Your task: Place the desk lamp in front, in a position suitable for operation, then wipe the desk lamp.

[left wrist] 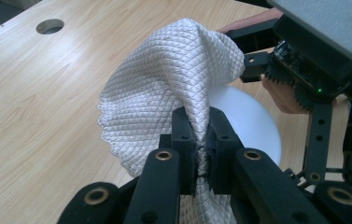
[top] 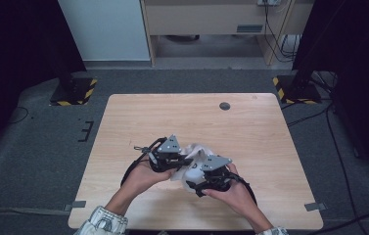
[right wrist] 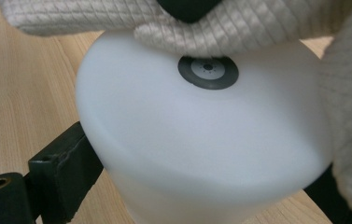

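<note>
Looks mid-wipe: left tongs (left wrist: 200, 140) pinched tight on the white cloth (left wrist: 164, 88), right tongs (right wrist: 201, 186) clamped around the white container (right wrist: 201, 140). Cloth's draped over its top, rest unwiped.

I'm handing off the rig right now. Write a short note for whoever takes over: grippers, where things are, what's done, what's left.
Left gripper: shut on the white cloth, which drapes against the white container.
Right gripper: jaws on either side of the white container, holding it just above the near middle of the table.
Done: cloth brought onto the container's top, by the round grey mark.
Left: judging by this, wipe the rest, then set both down.
</note>
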Motion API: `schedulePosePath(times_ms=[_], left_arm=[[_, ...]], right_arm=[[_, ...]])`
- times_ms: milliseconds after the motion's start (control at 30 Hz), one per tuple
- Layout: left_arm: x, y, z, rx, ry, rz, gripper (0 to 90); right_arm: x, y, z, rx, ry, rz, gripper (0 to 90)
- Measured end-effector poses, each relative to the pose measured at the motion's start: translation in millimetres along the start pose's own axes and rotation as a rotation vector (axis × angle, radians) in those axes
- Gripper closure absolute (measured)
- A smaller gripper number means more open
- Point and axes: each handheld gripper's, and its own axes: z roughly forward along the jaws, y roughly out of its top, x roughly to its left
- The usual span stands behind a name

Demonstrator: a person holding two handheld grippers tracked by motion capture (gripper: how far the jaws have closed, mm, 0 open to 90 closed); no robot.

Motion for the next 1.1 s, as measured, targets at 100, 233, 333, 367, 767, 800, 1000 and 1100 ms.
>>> schedulePosePath(times_ms=[100, 233, 333, 367, 767, 800, 1000, 1100], left_arm=[[2.6, -3.1, -4.8, 0.003, 0.008, -0.005, 83.4], [3.5, -7.2, -11.2, 0.01, 0.018, -0.002, 83.4], [1.5, -10.3, -14.9, 0.013, 0.011, -0.001, 83.4], [-0.7, -11.5, -16.5, 0.016, 0.002, 0.006, 83.4], [-12.3, 6.0, 1.7, 0.03, -0.008, 0.039, 83.3], [-12.3, 6.0, 1.7, 0.03, -0.008, 0.039, 83.3], [-6.2, -0.8, -7.0, 0.034, -0.002, 0.016, 83.4], [-15.4, -0.1, -6.8, 0.044, -0.038, 0.04, 83.4]], right_arm=[[0.0, 0.1, 0.2, 0.0, 0.0, 0.0, 8.5], [-0.1, 0.0, 0.2, -0.001, 0.0, 0.0, 8.5], [-0.1, 0.1, 0.2, 0.001, -0.001, 0.0, 8.5], [-0.1, 0.1, 0.4, 0.001, -0.001, -0.001, 8.5], [-0.3, 0.2, 1.4, 0.001, -0.001, 0.002, 8.4], [-0.3, 0.2, 1.4, 0.001, -0.001, 0.002, 8.4], [-0.4, 0.2, 1.5, 0.001, 0.0, 0.002, 8.5], [-0.2, 0.2, 1.6, 0.002, 0.0, 0.002, 8.5]])
